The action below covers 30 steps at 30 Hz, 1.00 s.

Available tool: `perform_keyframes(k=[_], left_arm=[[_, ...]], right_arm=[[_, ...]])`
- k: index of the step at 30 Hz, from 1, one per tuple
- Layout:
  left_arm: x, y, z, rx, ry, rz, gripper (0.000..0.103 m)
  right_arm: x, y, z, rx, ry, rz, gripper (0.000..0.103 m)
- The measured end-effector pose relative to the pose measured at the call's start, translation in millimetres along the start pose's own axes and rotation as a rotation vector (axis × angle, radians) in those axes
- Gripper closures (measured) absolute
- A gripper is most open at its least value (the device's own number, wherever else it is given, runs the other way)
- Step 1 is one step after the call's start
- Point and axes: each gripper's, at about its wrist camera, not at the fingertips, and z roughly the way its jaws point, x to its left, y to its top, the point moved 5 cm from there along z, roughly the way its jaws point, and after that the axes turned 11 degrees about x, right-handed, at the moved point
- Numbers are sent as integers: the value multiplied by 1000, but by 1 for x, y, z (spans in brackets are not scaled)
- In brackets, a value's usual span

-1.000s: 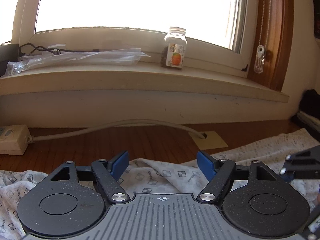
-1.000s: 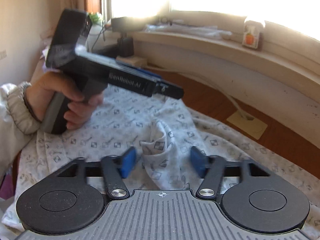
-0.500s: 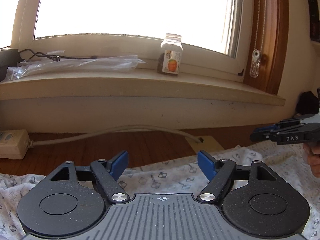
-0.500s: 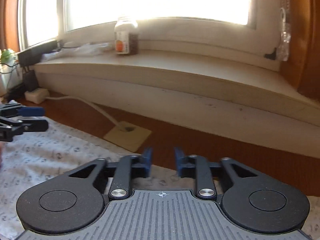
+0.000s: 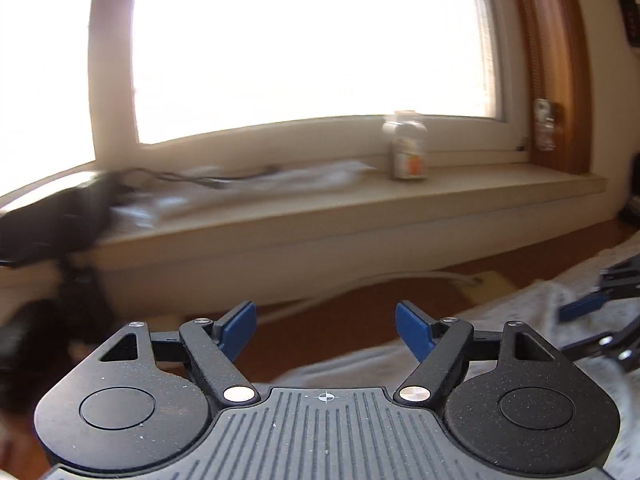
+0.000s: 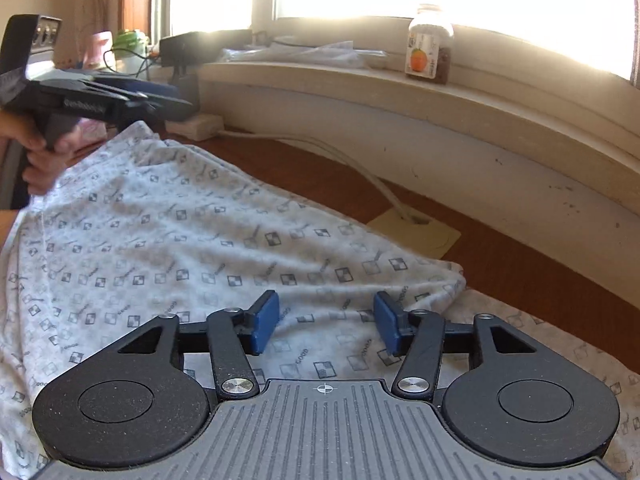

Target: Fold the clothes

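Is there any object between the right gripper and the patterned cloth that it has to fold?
Nothing visible is in the way. The right gripper is directly over the patterned cloth, its fingers opening with only fabric showing between them. The left gripper is off to the far left, and the bottle stands away on the windowsill.

Home room: windowsill (image 6: pixel 360 76), jar (image 6: pixel 430 44), wooden floor (image 6: pixel 500 256)

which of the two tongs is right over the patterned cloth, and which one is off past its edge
The right tongs, jaws opening, sit directly over the patterned cloth. The left tongs, open and empty, point over the bare wooden floor.
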Motion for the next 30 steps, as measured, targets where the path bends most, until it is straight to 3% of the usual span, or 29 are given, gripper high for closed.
perform_keyframes(k=[4, 8, 13, 19, 20, 21, 22, 23, 30], left_arm=[[59, -14, -16, 51, 88, -15, 26], [87, -36, -22, 120, 126, 5, 34], [95, -55, -20, 144, 130, -10, 37], [97, -49, -13, 114, 110, -48, 49], [97, -48, -10, 130, 117, -48, 60], [97, -48, -7, 145, 124, -47, 84], [100, -48, -9, 139, 137, -56, 96], [104, -48, -11, 131, 150, -65, 101], [130, -47, -29, 63, 225, -147, 101]], right_arm=[[-1, 0, -1, 2, -9, 16, 45], [-7, 0, 0, 6, 12, 46, 42], [-5, -1, -1, 7, 10, 42, 41], [-6, -1, 0, 7, 12, 43, 40], [-5, -1, 0, 7, 11, 43, 40], [-5, -1, 0, 7, 12, 44, 40], [-5, -1, 0, 7, 12, 44, 40], [-6, -1, 0, 7, 12, 45, 40], [-5, -2, 0, 6, 11, 45, 40]])
